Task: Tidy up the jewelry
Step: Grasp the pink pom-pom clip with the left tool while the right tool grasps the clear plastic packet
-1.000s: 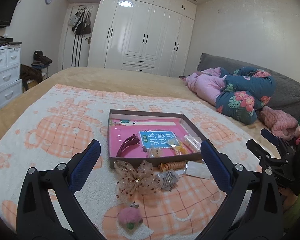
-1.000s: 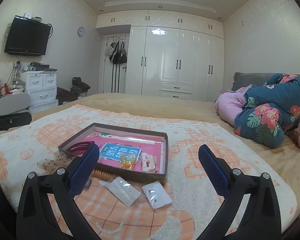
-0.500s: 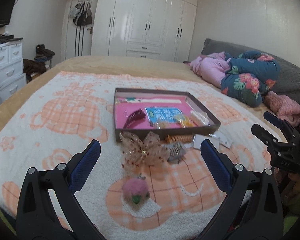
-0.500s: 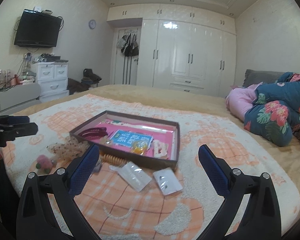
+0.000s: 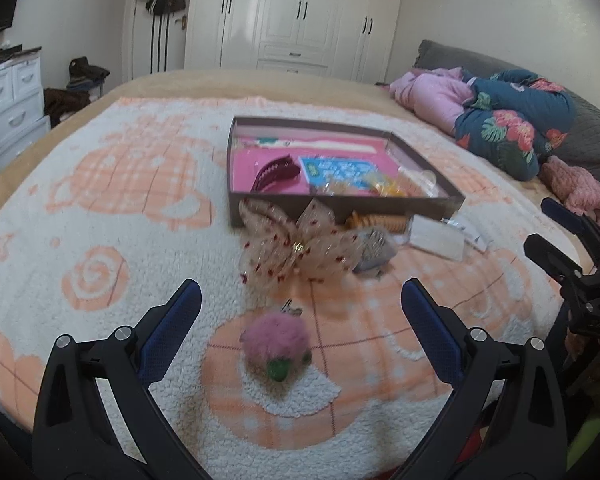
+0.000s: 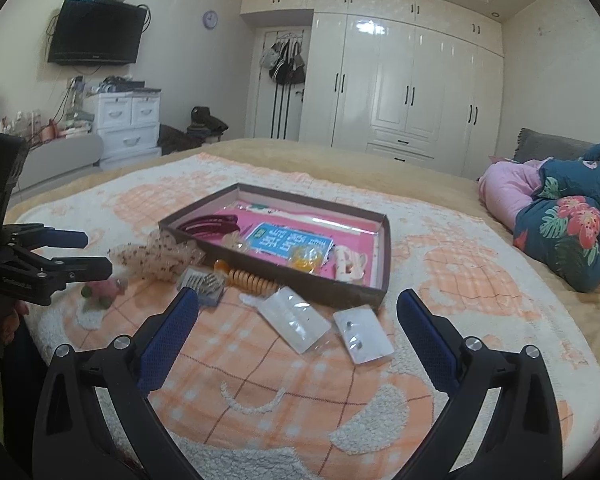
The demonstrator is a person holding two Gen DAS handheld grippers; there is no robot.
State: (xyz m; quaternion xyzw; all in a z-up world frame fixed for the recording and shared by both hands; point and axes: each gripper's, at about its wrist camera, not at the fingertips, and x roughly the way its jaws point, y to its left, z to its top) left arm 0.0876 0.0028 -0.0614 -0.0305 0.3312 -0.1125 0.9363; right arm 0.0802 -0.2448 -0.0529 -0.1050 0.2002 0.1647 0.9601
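A shallow brown tray (image 5: 340, 202) with a pink floor lies on the blanket; it also shows in the right wrist view (image 6: 384, 256). It holds a dark red hair claw (image 5: 274, 172), a blue card (image 5: 340, 168) and small packets. In front of it lie a sheer dotted bow (image 5: 296, 246), a pink pom-pom clip (image 5: 275, 342), an orange coil tie (image 5: 376, 222), a silver clip (image 6: 204, 282) and two clear earring packets (image 6: 294, 318) (image 6: 364, 334). My left gripper (image 5: 300, 312) is open, just above the pom-pom. My right gripper (image 6: 298, 320) is open over the packets.
The orange and white blanket (image 5: 100, 208) covers a bed. Folded floral and pink bedding (image 5: 508, 128) lies at the right. White drawers (image 6: 130, 120) and a wardrobe (image 6: 400, 88) stand beyond the bed. The other gripper shows at each view's edge (image 5: 572, 248) (image 6: 60, 256).
Both grippers have moved forward and down toward the items in front of the tray. The left one now sits close over the pom-pom clip. Both stay open.
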